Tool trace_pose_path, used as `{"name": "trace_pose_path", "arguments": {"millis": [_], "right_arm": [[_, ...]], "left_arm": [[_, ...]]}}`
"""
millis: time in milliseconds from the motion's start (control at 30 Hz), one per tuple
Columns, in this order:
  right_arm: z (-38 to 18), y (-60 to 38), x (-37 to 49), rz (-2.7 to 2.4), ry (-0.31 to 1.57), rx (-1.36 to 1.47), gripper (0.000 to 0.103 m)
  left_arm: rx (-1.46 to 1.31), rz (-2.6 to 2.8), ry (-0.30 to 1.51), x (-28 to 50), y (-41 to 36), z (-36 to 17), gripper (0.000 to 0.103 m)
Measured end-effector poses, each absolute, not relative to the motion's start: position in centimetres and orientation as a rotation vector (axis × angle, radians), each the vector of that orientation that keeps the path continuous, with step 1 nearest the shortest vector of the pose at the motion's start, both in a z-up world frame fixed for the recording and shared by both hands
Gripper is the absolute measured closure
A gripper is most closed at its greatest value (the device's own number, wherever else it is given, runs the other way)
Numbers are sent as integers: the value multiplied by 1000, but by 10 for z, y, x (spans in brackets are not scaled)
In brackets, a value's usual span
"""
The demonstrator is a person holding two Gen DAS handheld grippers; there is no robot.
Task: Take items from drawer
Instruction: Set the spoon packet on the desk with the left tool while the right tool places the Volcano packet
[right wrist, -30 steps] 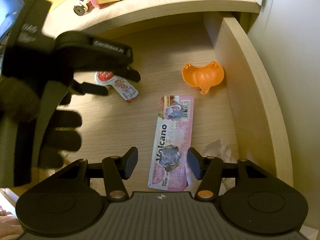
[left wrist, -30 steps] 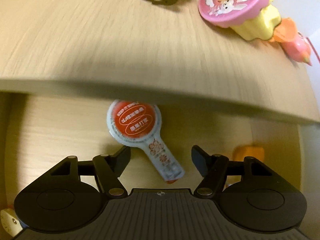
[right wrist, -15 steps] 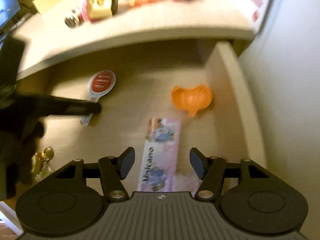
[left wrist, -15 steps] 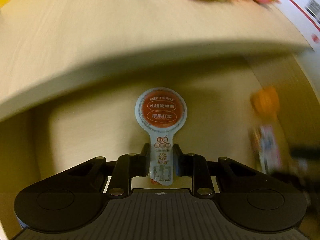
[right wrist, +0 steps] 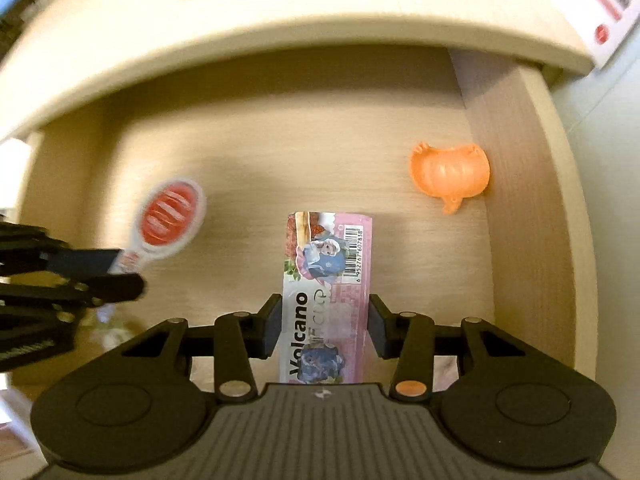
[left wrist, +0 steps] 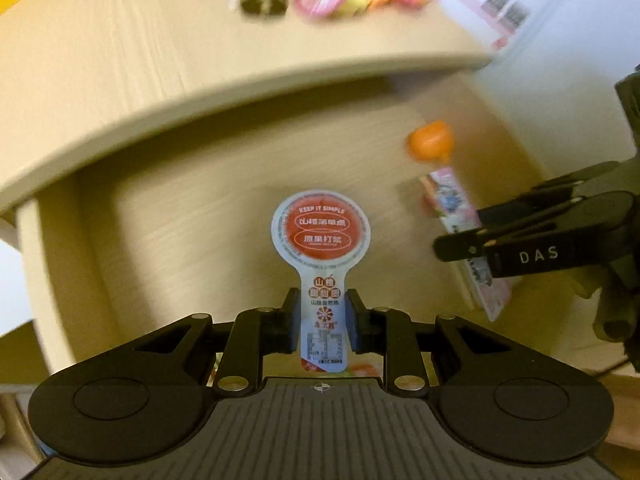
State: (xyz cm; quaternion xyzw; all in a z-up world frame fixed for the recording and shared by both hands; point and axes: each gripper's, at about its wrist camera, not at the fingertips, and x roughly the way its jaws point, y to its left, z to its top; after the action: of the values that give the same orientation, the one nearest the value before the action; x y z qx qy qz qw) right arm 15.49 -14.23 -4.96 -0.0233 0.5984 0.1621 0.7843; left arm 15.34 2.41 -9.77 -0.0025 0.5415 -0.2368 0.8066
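The drawer [right wrist: 516, 200] holds an orange pumpkin-shaped piece [right wrist: 450, 174]. The left gripper [left wrist: 322, 320] pinches a paddle-shaped sachet [left wrist: 322, 240]; the right gripper's [right wrist: 324, 324] jaws are closing on a pink Volcano packet [right wrist: 326, 280].

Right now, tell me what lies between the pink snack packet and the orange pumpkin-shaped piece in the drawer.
Nothing: in the right wrist view, only bare drawer floor separates the pink snack packet from the orange pumpkin-shaped piece.

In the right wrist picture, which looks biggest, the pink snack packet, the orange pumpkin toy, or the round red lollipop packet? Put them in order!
1. Pink snack packet, biggest, though it sits nearest the camera.
2 and 3. Orange pumpkin toy and round red lollipop packet look about alike; the lollipop packet is blurred, so I won't rank them.
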Motion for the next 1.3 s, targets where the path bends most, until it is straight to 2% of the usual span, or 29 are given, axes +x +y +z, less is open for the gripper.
{"name": "trace_pose_path", "arguments": {"millis": [133,267,333,433,667,867,1067,1300], "right_arm": [[9,-139,141,385,1173,7,59],[65,-148,144,385,1015,56,59],[82,-146,147,365,963,40,59],[93,-151,161,333,915,2,59],[77,-172,185,322,933,33,59],[65,-194,224,217,918,75,59],[43,-200,274,30,920,-54,59],[24,-202,313,41,958,60,59]], "left_arm": [[-30,-555,994,150,42,-26,77],[-14,-489,803,178,57,22,77],[7,-424,728,198,67,34,77],[-54,-416,730,240,73,17,77],[-8,-304,814,292,63,-36,78],[-54,-260,783,271,80,-20,78],[-124,-239,743,223,95,9,78],[-155,-280,841,184,99,-3,78]]}}
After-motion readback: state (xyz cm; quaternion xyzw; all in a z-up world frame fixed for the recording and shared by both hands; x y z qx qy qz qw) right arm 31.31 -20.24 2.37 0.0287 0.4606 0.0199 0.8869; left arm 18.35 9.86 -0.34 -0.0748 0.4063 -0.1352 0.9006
